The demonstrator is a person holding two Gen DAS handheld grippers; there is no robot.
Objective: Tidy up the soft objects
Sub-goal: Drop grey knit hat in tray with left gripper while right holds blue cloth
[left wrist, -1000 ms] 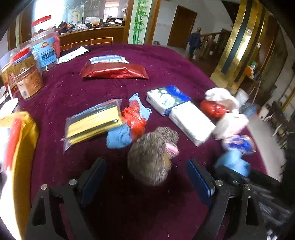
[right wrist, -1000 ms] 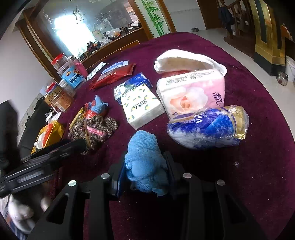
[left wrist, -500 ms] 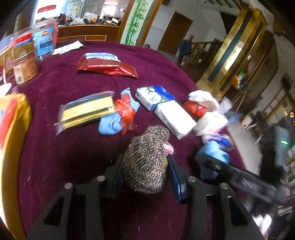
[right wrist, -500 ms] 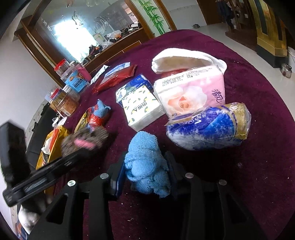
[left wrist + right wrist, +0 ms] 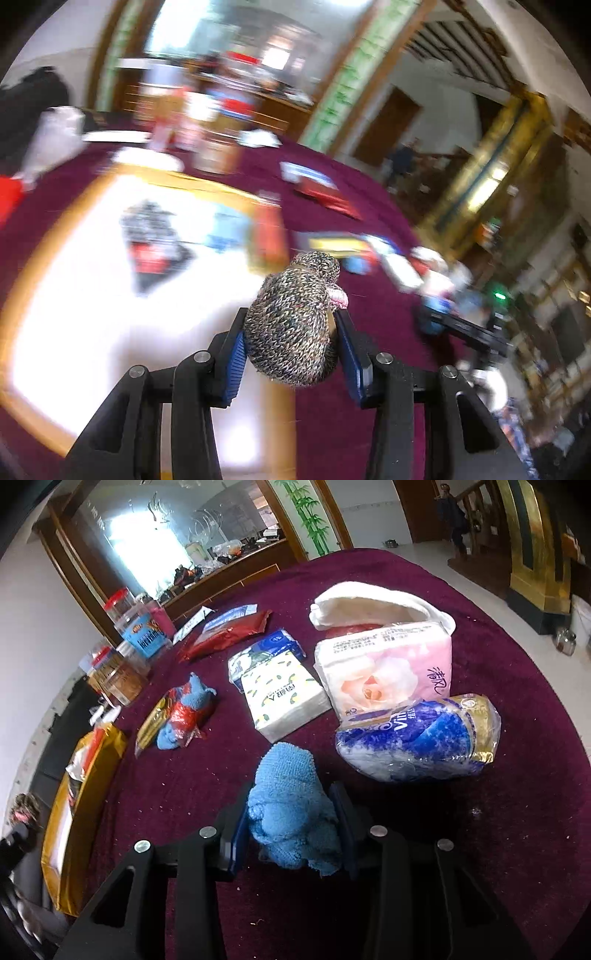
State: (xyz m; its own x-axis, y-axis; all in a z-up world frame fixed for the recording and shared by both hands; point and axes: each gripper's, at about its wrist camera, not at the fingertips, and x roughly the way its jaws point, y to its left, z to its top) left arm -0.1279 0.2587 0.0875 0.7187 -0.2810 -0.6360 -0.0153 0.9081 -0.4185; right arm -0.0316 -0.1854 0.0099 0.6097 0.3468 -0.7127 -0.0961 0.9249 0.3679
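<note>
Clamping is observed at both tongs. The left gripper (image 5: 291,341) is closed on a mottled brown knitted bundle (image 5: 293,325), pressed between the blue pads (image 5: 234,360); its jaws have just been closing, with the bundle between them. A pink strand is seen at the bundle's right side. The bundle is held clear of the maroon tablecloth (image 5: 369,310), above the edge of a large gold-framed white bag (image 5: 92,332), which is rendered heavily blurred. Beyond it, jars and packets are noted only as smears.

The right gripper (image 5: 291,830) is closed on a blue terry cloth (image 5: 290,808), squeezed narrow between both pads; the jaws have just been closing slightly on it. The cloth is held low over the tablecloth (image 5: 517,812), near the table's front edge. Just beyond and to the right, a blue-and-gold tissue roll pack (image 5: 417,738) is recorded, with a pink rose-printed tissue pack (image 5: 384,672) touching it behind. A white leaf-printed tissue pack (image 5: 284,698) lies further left. The left gripper with its bundle is glimpsed at the far left edge of the right wrist view, beside the gold bag (image 5: 74,812).
</note>
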